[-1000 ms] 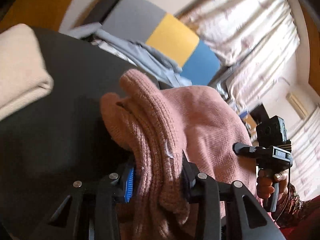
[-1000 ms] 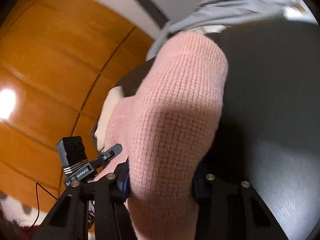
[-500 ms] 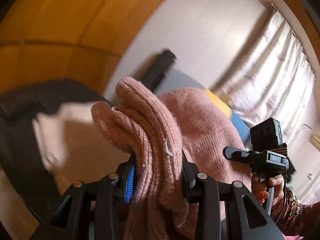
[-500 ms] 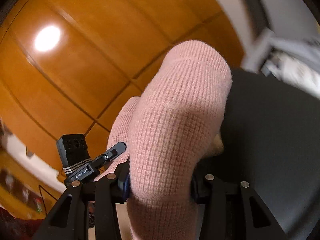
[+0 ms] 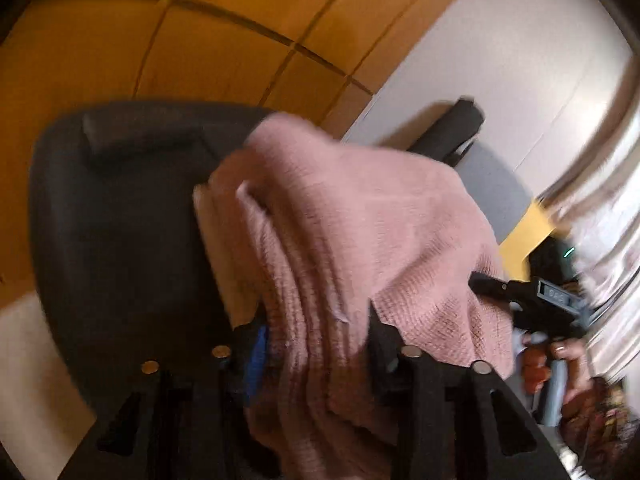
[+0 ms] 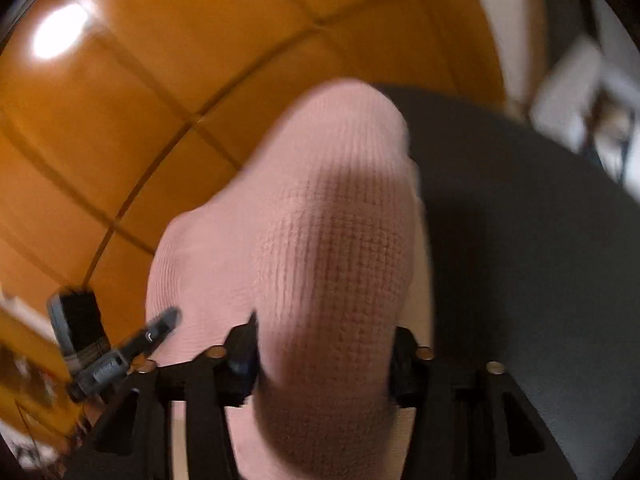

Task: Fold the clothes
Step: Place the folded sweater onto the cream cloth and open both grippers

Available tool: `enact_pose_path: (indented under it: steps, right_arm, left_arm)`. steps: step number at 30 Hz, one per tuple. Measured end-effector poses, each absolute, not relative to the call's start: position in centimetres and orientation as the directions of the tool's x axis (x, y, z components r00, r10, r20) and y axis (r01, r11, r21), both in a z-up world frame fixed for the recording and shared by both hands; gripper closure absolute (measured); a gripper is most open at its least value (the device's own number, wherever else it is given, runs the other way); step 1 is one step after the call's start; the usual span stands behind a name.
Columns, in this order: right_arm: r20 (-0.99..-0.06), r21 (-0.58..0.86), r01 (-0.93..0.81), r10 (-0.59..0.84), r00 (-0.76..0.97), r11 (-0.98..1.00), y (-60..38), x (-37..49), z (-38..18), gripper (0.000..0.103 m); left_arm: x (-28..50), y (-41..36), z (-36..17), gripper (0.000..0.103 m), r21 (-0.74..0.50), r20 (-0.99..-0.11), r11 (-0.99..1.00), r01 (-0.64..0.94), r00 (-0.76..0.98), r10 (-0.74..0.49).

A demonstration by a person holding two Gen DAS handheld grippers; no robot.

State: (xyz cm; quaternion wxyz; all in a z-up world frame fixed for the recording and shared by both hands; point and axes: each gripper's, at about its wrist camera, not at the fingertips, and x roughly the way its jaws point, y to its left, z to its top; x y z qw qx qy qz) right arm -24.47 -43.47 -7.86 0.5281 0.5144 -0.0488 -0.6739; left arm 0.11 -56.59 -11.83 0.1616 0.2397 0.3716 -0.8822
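Blocked straight ahead of both grippers by the bunched pink knit sweater (image 5: 360,240), draped wide. Bare dark tabletop (image 5: 120,220) open on the left; more bare top open on the right in the right wrist view. Orange wood-panelled wall (image 6: 180,100) close behind.

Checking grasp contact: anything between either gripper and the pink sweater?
Nothing visible. The left gripper and the right gripper each clamp straight on the pink sweater, knit bunched between their fingers.

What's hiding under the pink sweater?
A pale cream cloth peeks out beneath the pink sweater, over the dark surface. The sweater covers the rest, so how that cloth lies cannot be seen.
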Motion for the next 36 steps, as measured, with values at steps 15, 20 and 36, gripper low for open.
enact_pose_path:
  steps: [15,20,36]
  right_arm:
    - [-0.649,0.529,0.615,-0.746,-0.151,-0.585,-24.6,-16.4,-4.7,0.02]
    - [-0.727,0.299,0.673,-0.618,-0.298,-0.676,-21.2,-9.3,-2.7,0.0]
    - [-0.694,0.132,0.741,-0.596,-0.405,-0.658,-23.5,-2.2,-0.2,0.005]
  left_arm:
    - [4.4,-49.5,-10.4,0.054,-0.431,-0.648,-0.633,0.643,-0.709,-0.278]
    - [5.2,-43.7,-9.8,0.054,-0.272,-0.738,-0.666,0.695,-0.595,-0.319]
    - [9.1,-37.1,-3.8,0.054,-0.15,-0.699,-0.808,0.57,-0.639,-0.321]
